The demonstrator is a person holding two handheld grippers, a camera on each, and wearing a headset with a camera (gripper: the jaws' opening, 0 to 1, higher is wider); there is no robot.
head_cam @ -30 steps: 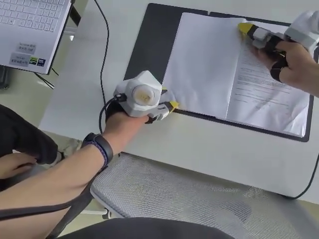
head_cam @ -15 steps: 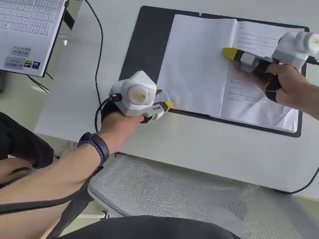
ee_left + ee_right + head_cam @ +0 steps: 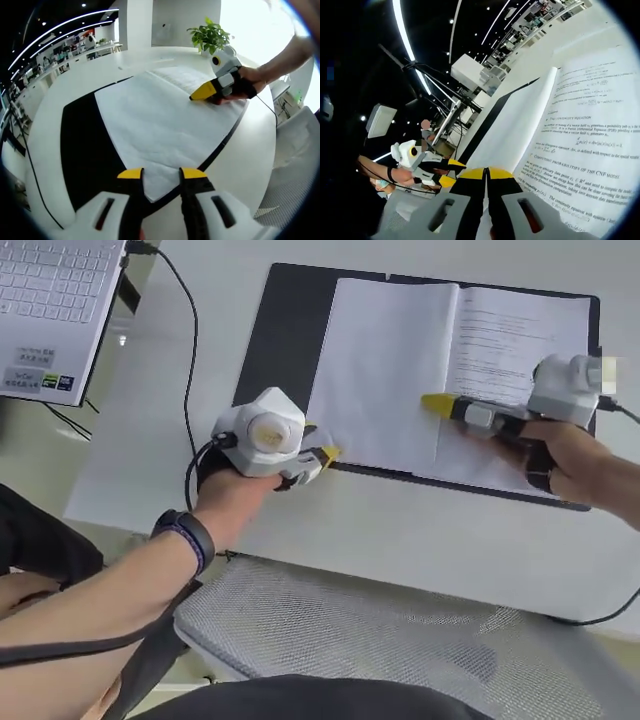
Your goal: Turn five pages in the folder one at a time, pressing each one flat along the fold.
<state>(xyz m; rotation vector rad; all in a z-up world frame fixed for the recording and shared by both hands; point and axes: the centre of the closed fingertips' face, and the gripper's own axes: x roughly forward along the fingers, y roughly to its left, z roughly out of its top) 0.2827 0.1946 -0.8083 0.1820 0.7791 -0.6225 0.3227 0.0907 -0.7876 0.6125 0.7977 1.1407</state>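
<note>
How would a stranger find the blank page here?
On the white table lies an open black folder. Left of its fold lies the blank page, its lower corner by the left tongs. Unlike the printed page to its right, it bears no text.

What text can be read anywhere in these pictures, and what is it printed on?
"CONTINUITY EQUATION": a heading on the printed page, in the right gripper view.
"COMPUTING PROBABILITIES OF THE CNF MODEL": a lower heading on the same page, as best it reads.
Body text and formulas on that page: too small to read.
The laptop stickers in the head view: too blurred to read.
</note>
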